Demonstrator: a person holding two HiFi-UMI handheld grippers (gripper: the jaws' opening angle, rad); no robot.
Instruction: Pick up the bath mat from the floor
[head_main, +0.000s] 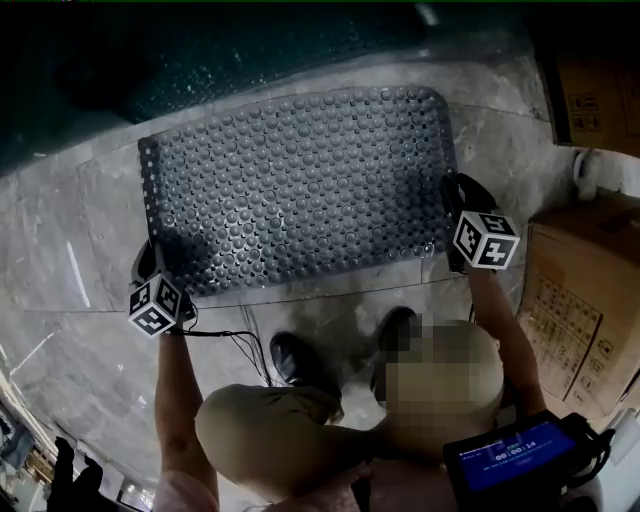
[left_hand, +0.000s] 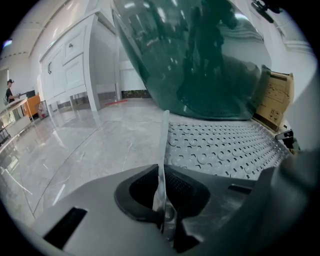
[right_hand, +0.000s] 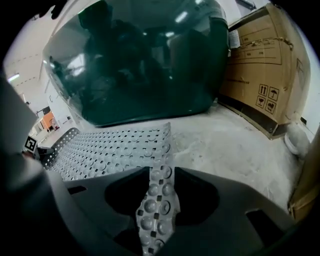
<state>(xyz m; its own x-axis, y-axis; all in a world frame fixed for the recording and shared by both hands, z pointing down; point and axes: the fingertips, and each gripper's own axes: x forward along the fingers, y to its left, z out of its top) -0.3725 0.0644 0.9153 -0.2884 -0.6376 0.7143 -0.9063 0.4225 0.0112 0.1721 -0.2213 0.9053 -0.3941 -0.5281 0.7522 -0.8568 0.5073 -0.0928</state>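
**Rubbery mat on polished stone**

The bath mat (head_main: 300, 185) looks like soft, translucent grey rubbery plastic with a slight sheen, covered in smooth round studs and punched holes. The floor (head_main: 80, 250) is glossy, veined, marble-like stone. The dark green tub (right_hand: 140, 60) is mirror-glossy. The cardboard boxes (head_main: 575, 320) are matt brown. The white cabinet (left_hand: 70, 65) looks smooth and painted.

Grey studded bath mat (head_main: 300, 180) lies spread on the floor (head_main: 80, 230), both near corners lifted
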